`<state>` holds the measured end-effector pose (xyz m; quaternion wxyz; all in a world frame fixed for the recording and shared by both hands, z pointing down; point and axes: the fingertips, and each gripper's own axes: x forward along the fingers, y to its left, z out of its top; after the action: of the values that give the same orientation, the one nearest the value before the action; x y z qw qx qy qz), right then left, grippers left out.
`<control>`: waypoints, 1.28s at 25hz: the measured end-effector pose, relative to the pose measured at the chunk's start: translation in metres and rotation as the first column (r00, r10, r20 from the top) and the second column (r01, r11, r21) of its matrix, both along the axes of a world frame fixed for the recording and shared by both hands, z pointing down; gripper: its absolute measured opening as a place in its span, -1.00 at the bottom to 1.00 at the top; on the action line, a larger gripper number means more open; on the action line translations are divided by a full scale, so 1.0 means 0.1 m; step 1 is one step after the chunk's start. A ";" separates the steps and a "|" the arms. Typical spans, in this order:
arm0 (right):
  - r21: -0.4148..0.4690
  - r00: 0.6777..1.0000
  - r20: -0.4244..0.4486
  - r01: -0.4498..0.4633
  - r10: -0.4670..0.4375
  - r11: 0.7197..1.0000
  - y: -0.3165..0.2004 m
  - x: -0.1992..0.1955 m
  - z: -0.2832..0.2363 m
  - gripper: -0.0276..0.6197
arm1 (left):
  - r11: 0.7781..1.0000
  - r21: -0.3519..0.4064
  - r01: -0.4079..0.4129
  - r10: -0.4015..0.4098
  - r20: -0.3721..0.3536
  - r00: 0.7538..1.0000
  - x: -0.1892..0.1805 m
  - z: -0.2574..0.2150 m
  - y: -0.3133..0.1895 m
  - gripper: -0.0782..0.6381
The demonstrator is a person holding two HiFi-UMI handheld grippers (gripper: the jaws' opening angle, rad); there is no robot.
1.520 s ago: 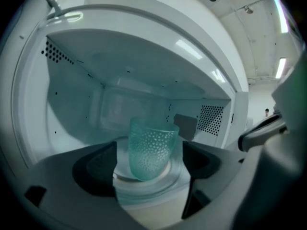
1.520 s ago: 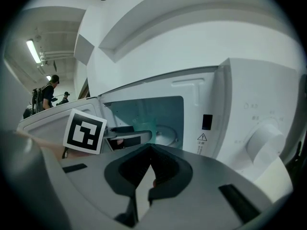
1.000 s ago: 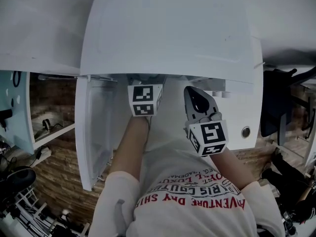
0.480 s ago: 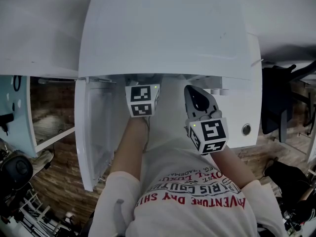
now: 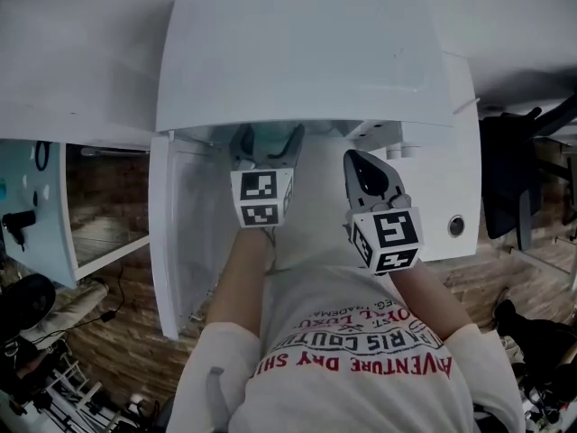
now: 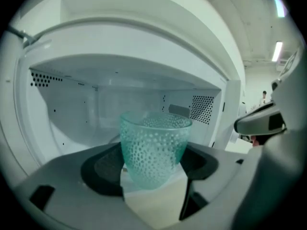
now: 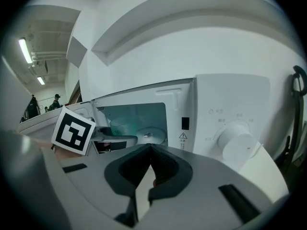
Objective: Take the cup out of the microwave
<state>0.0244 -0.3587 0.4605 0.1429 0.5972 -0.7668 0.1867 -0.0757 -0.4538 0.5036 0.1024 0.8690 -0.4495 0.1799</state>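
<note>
A teal dimpled glass cup (image 6: 153,147) stands upright between the dark pads of my left gripper (image 6: 152,163), which is shut on it at the mouth of the white microwave (image 6: 72,109). In the head view the cup (image 5: 270,133) shows just under the microwave's front edge, inside the left gripper (image 5: 268,147). From the right gripper view the cup (image 7: 120,126) is a teal shape in the cavity opening. My right gripper (image 5: 363,171) hangs in front of the control panel with its jaws shut and nothing in them (image 7: 149,150).
The microwave door (image 5: 185,233) hangs open to the left. A round glass turntable (image 7: 151,135) lies inside the cavity. A white dial (image 7: 235,145) sits on the control panel at the right. A wooden floor and dark clutter (image 5: 36,332) lie below left.
My left gripper has drawn back out of the cavity toward me with the cup, which now shows under the microwave's front edge. The right gripper has stayed where it was.
</note>
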 end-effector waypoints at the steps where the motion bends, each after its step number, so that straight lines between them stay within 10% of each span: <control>1: 0.005 1.000 0.000 -0.003 0.003 1.000 0.02 0.00 -0.02 -0.88 | 1.000 0.011 -0.009 0.008 0.008 1.000 -0.01 -0.02 0.05 0.22; 32: 0.336 0.999 -0.008 -0.031 0.036 0.941 0.59 -0.09 -1.24 -0.88 | 0.967 0.255 -0.024 0.049 -0.092 0.995 -0.15 -1.65 1.34 0.22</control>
<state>0.0158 -0.2996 0.3363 0.0409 0.6269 -0.7763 0.0516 -0.0910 -0.3193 0.3387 0.0090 0.8907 -0.4473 0.0802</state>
